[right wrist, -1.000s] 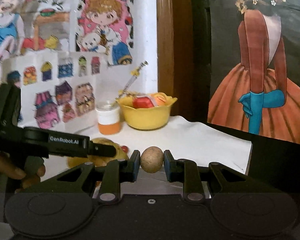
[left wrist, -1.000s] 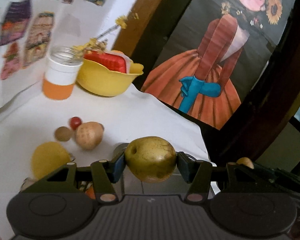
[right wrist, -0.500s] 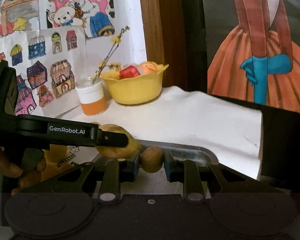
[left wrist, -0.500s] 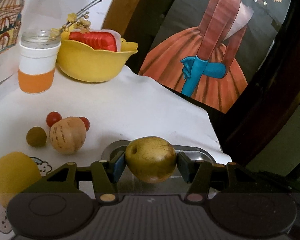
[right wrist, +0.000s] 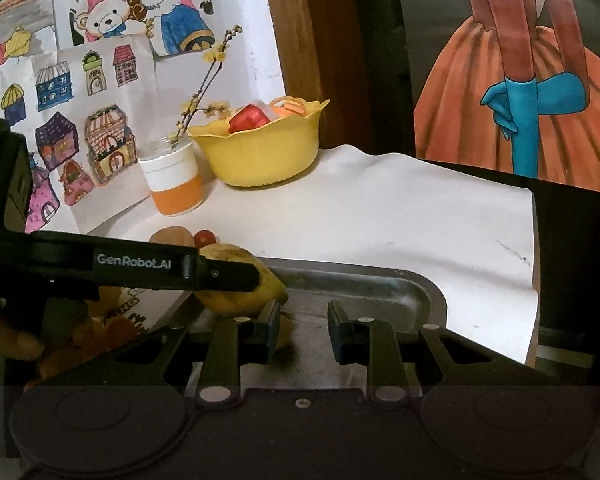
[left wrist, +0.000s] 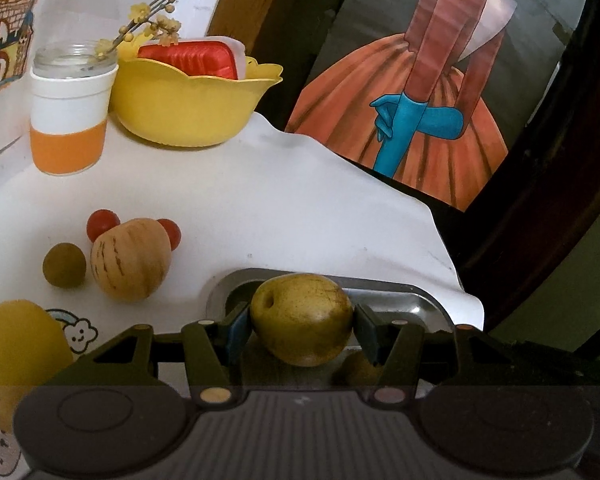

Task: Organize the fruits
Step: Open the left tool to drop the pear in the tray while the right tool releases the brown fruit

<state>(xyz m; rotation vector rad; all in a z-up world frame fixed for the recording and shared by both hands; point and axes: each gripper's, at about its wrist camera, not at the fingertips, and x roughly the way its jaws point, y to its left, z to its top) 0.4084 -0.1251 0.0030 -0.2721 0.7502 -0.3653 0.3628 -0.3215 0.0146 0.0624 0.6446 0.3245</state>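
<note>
Poised directly above metal tray (left wrist: 416, 300): yellow-green pear (left wrist: 302, 318), pinched crosswise in left gripper (left wrist: 300, 330), stem pit facing left. Alongside, over same tray: right gripper (right wrist: 303, 326), parted and empty. Small brown fruit (left wrist: 356, 368) below.

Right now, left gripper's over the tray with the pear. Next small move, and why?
Probably lower a touch and open. The left gripper is shut on the yellow-green pear, already above the metal tray. The right gripper is open and empty over the same tray, with a small brown fruit lying beneath, so set the pear down beside that fruit.
</note>
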